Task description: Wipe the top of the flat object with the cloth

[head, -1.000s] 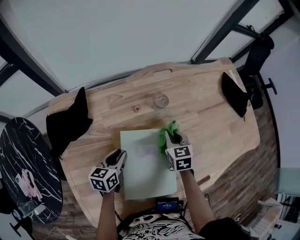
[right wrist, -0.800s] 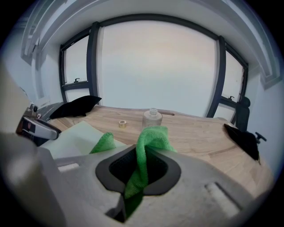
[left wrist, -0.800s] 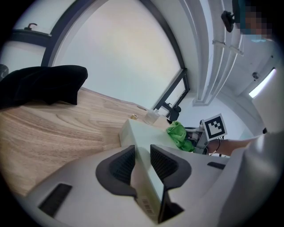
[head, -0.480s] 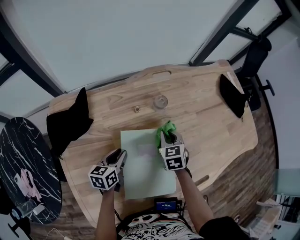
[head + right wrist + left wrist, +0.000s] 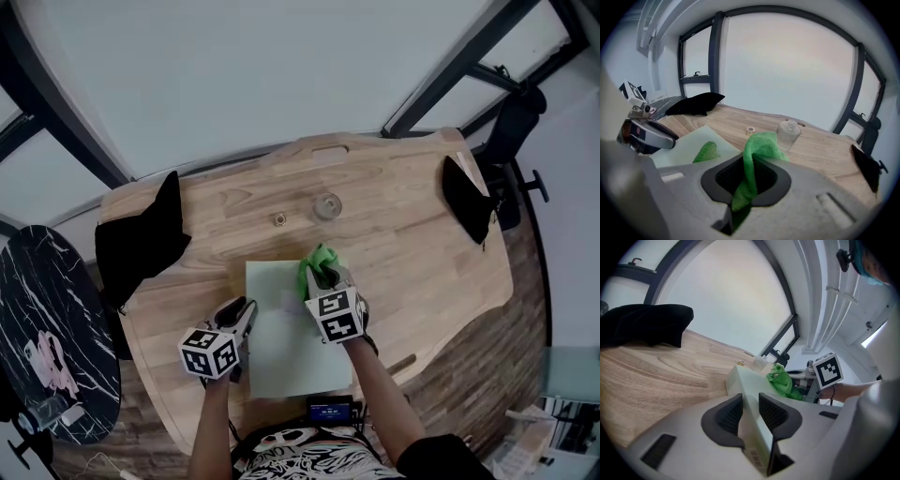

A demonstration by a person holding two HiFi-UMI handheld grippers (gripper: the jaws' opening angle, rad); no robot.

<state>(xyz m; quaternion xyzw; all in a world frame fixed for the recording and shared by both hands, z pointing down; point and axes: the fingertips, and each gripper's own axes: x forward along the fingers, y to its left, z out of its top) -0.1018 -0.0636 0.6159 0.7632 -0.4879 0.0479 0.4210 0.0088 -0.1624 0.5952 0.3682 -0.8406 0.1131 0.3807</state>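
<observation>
- Right gripper (image 5: 323, 279) has its jaws closed on the green cloth (image 5: 320, 259), which bunches on the far right part of the flat object (image 5: 281, 352). Left gripper (image 5: 241, 309) pinches that object's left edge, its jaws narrowed onto the thin rim.
- Wooden table (image 5: 412, 234) carries the flat object, and the table's front edge runs close to the object's near side. If the left pinch slips, a hard stroke toward the person could push the object off.
- Flat object looks thin and light. Held at one edge only, it may pivot about the left gripper, or lift at its right side under a dragging cloth.
- Cloth hangs from the jaws as a narrow fold. Pressed too low, the hard jaw tips rather than fabric may scrape the object's top, and a shallow bite could let the cloth pull free.
- Clear bottle (image 5: 326, 205) stands just beyond the object's far edge, so an overshooting stroke could knock it over.
- Small ring (image 5: 278, 219), also beyond that far edge, could be flicked away the same way.
</observation>
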